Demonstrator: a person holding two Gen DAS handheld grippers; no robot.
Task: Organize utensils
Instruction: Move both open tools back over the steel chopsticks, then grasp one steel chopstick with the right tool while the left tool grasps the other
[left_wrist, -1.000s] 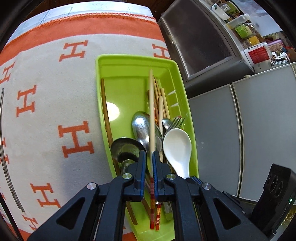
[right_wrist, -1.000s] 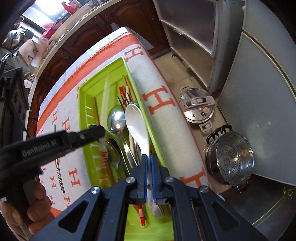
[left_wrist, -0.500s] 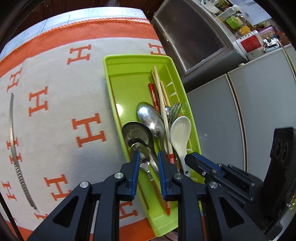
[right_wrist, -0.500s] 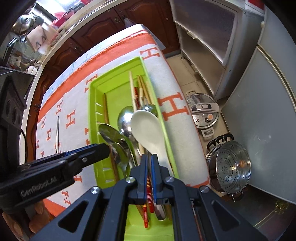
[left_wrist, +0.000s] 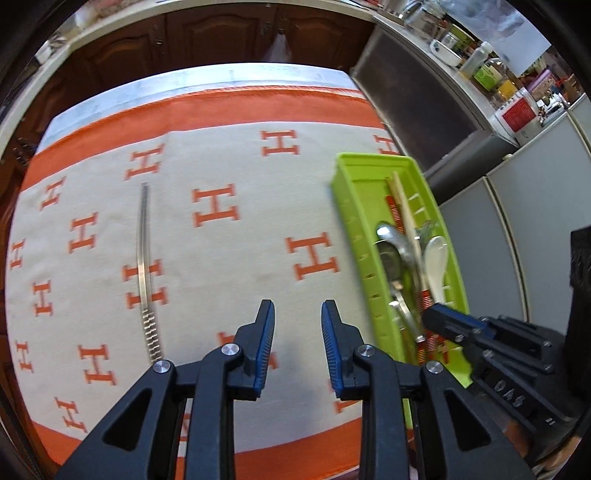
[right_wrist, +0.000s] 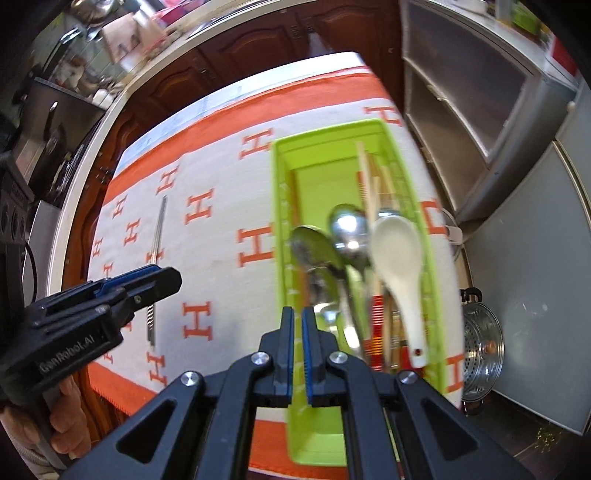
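Since a second ago both views have swung away from the tray (left_wrist: 456, 291): the left hand-held gripper (left_wrist: 297, 317), then clamped on a chopstick over the tray, is now seen over bare cloth (left_wrist: 229, 258) left of the tray, and the chopstick is no longer between its jaws. The white spoon (right_wrist: 397, 258), then gripped by the right hand-held gripper (right_wrist: 297, 321), is now seen lying in the tray.

The bench is covered by the cloth, white with orange letters. The tray is placed near the cloth's right edge. Inside the tray, metal spoons (right_wrist: 317, 251), the white spoon and chopsticks (left_wrist: 404, 214) are piled together, handles toward the cameras; a fork may be among them, but that cannot be told through the blur. One long metal piece (left_wrist: 142, 251) is left on the cloth, well left of the tray; it looks like tongs or a ruler, which cannot be settled.

The left hand-held gripper's jaws are opening, with nothing between them. The right hand-held gripper's jaws are pressed together and empty, just above the tray's near left rim.

Most of the task is judged done; the metal piece is likely what remains to be collected.
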